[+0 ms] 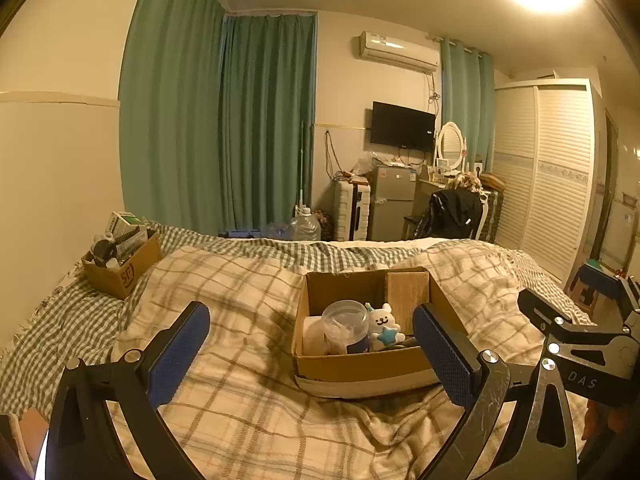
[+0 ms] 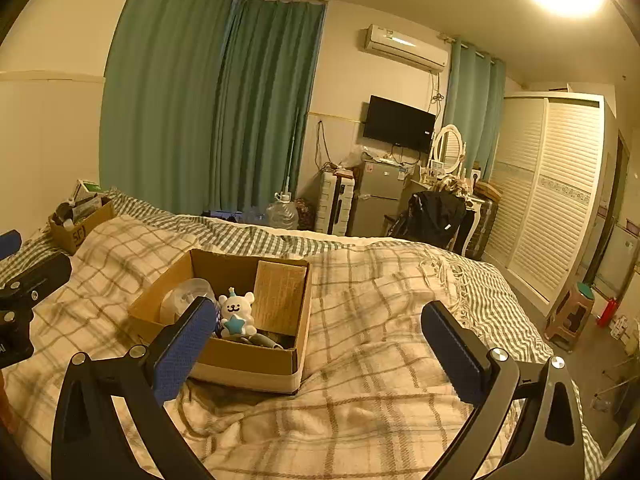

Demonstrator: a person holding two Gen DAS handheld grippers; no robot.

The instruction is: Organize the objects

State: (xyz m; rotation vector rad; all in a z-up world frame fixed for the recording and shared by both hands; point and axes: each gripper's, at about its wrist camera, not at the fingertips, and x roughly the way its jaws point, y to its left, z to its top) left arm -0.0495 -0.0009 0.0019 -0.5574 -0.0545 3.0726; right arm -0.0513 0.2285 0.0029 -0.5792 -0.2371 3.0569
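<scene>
An open cardboard box (image 1: 360, 364) (image 2: 244, 360) sits on the plaid blanket in the middle of the bed. It holds a clear plastic jar (image 1: 346, 322) (image 2: 186, 292), a white bear toy with a blue star (image 1: 384, 326) (image 2: 237, 312), and a brown board (image 1: 406, 294) (image 2: 280, 294). My left gripper (image 1: 312, 354) is open and empty, hovering above the blanket just before the box. My right gripper (image 2: 320, 346) is open and empty, just right of the box. A second cardboard box (image 1: 120, 264) (image 2: 78, 226) filled with items sits at the far left of the bed.
The bed carries a plaid blanket (image 1: 240, 360) (image 2: 380, 360) over a checked sheet. Beyond it stand green curtains, a water jug (image 2: 282, 212), a small fridge (image 2: 378, 200), a chair with a black jacket (image 2: 434, 216) and a white wardrobe (image 2: 552, 196). A stool (image 2: 572, 312) stands right of the bed.
</scene>
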